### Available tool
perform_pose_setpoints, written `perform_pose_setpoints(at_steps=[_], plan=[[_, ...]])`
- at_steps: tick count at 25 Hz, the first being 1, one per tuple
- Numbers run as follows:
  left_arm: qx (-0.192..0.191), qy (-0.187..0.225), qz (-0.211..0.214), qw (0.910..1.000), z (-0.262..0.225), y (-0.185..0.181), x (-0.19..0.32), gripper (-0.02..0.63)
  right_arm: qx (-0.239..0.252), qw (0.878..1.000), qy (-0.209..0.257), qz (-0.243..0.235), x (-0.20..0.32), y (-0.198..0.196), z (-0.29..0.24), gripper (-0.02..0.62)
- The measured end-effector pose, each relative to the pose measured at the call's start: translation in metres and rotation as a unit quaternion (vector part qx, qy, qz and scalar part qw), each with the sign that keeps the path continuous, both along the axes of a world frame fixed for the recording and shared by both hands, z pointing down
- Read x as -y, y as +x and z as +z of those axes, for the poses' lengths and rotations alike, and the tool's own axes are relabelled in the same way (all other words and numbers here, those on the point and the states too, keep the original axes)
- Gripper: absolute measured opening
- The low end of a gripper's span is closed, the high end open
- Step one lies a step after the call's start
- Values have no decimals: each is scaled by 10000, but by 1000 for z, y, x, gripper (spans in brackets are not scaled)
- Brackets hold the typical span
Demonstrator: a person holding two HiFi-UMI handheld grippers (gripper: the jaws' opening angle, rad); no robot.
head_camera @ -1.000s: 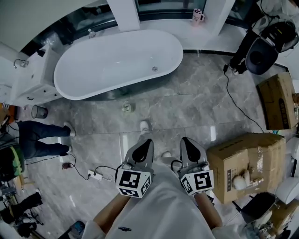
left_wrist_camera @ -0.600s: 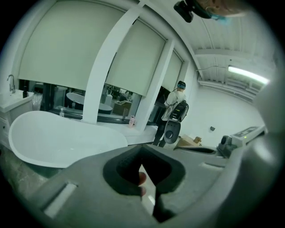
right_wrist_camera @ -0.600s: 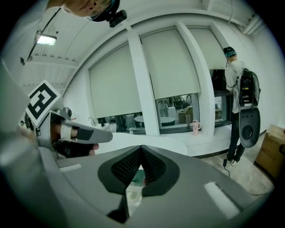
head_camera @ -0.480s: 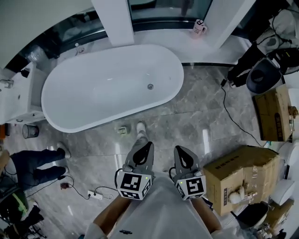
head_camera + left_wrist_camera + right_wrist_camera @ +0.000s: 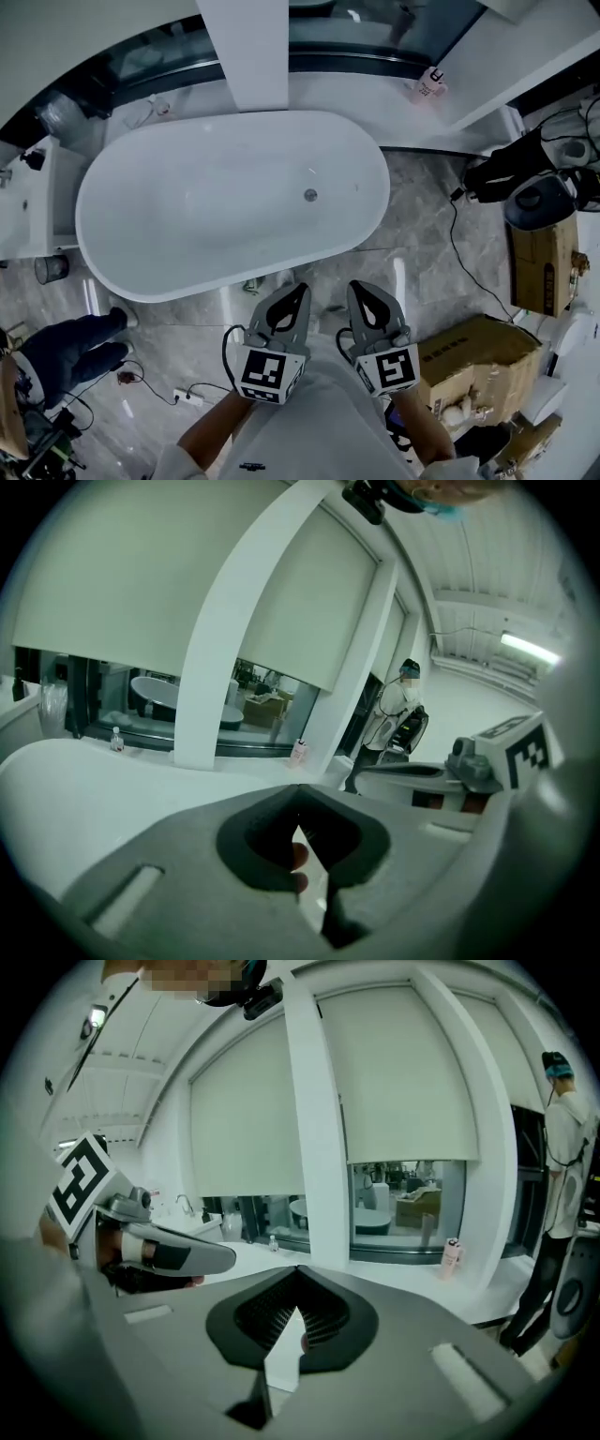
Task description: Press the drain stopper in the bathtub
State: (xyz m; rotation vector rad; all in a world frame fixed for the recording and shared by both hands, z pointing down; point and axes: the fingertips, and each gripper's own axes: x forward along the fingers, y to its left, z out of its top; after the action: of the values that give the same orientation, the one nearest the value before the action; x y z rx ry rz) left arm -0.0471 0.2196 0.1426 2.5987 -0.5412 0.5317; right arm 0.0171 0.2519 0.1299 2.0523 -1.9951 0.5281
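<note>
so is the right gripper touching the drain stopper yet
Apart. The head view shows the right gripper held outside the bathtub, short of its near rim, while the drain stopper sits on the tub bottom, with bare white tub between them.

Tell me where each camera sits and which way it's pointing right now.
Head view: on the person's head, looking steeply down at the white oval bathtub, its round metal drain stopper, both forearms, left claw and right claw.
Left gripper view: on the left claw, looking along its closed jaws at the white pillar.
Right gripper view: on the right claw, jaws closed, facing likewise.
Shared: both gripper views show the pillar, the small pink container and the other claw.
</note>
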Motion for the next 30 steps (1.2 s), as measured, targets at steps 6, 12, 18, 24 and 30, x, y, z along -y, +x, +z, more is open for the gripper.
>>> perform_pose_setpoints(at_steps=[6, 12, 18, 24, 30], plan=[[292, -111, -492, 9983, 24, 10, 54, 0, 125, 9960, -352, -817, 57, 19, 46, 3], [677, -328, -1369, 9877, 61, 13, 97, 0, 274, 9852, -484, -1619, 122, 53, 92, 3], [727, -599, -2036, 9745, 112, 41, 122, 0, 361, 9705, -814, -2241, 174, 77, 160, 3], [663, -661, -2309, 9685, 175, 68, 138, 0, 374, 9555, -1302, -2620, 205, 99, 248, 3], [672, -1096, -3101, 9420, 251, 62, 150, 0, 833, 9334, -2375, -2559, 223, 109, 356, 3]])
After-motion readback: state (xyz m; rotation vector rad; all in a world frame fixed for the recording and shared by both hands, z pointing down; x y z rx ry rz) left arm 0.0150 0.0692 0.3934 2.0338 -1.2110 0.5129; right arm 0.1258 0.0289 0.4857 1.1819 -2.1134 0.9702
